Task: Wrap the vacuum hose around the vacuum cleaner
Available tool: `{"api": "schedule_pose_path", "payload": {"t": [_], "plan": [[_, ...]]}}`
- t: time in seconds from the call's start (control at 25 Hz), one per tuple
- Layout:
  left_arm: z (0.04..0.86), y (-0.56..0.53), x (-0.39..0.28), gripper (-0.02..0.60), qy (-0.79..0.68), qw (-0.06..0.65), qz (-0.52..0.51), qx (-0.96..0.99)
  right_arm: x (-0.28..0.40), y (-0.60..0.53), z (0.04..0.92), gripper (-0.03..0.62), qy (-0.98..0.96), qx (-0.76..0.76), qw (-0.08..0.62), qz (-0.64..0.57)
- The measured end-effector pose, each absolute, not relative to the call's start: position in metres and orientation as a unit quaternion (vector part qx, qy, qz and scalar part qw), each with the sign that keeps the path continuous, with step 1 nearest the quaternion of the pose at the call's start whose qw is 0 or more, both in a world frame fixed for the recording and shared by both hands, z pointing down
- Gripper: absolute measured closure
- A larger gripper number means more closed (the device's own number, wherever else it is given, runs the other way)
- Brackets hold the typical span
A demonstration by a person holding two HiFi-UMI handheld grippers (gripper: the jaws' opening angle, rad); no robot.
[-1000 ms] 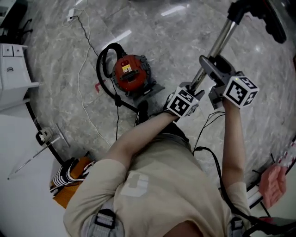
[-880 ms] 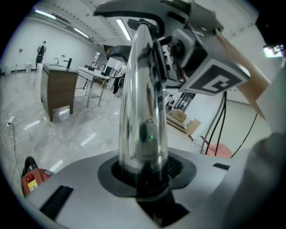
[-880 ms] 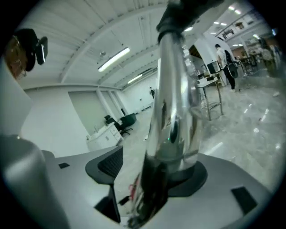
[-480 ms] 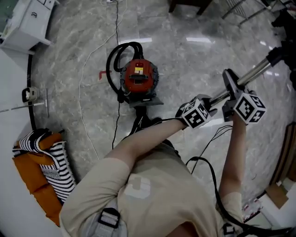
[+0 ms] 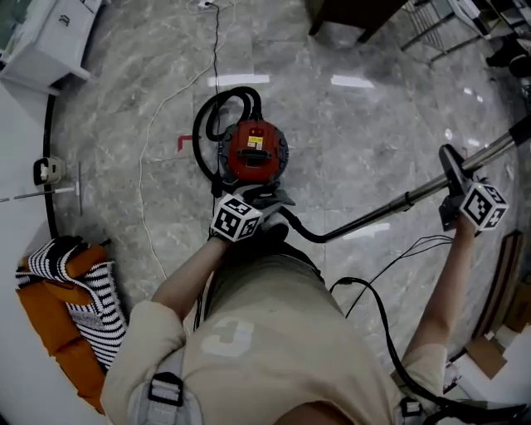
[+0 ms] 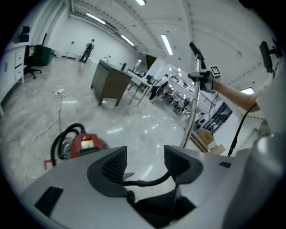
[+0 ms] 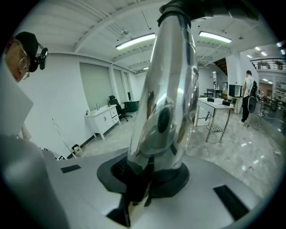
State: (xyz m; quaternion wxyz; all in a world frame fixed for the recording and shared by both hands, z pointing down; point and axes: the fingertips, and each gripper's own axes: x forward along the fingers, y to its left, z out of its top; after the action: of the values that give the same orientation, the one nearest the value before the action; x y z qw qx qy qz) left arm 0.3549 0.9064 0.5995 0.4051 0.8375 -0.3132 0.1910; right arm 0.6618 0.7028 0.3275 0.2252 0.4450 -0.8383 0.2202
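The red vacuum cleaner (image 5: 253,152) stands on the marble floor, and its black hose (image 5: 214,116) loops round its left and far side. The hose runs on past the base to the chrome wand (image 5: 390,206), which slants up to the right. My right gripper (image 5: 458,178) is closing on the wand's upper part. In the right gripper view the wand (image 7: 167,89) fills the right gripper (image 7: 149,172), both pads against it. My left gripper (image 5: 255,201) hovers at the cleaner's near side, jaws opening. In its own view the left gripper (image 6: 145,159) grips nothing; the hose (image 6: 149,181) shows low in the gap beyond, the cleaner (image 6: 85,144) left.
A white power cord (image 5: 153,124) trails over the floor left of the cleaner. A striped and orange cushion (image 5: 70,307) lies at the lower left, a white cabinet (image 5: 50,37) at the top left. A dark desk (image 5: 357,17) stands beyond, boxes (image 5: 489,353) to the right.
My left gripper let go of the wand and moved left and down to the cleaner's base. My right gripper shut on the wand and carried it to the right.
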Motion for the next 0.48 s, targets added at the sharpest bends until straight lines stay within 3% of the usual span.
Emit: {"api": "schedule_pose_path", "payload": {"t": [0.2,0.48], "plan": [[0.643,0.932,0.277,0.318,-0.358,0.445,0.230,0.788,0.648,0.679,0.377,0.519,-0.837,0.420,0.265,0.232],[0.641,0.917,0.279,0.318,-0.349,0.446,0.239,0.789,0.604,0.666,0.424,0.539,-0.847,0.368,0.311,0.224]]}}
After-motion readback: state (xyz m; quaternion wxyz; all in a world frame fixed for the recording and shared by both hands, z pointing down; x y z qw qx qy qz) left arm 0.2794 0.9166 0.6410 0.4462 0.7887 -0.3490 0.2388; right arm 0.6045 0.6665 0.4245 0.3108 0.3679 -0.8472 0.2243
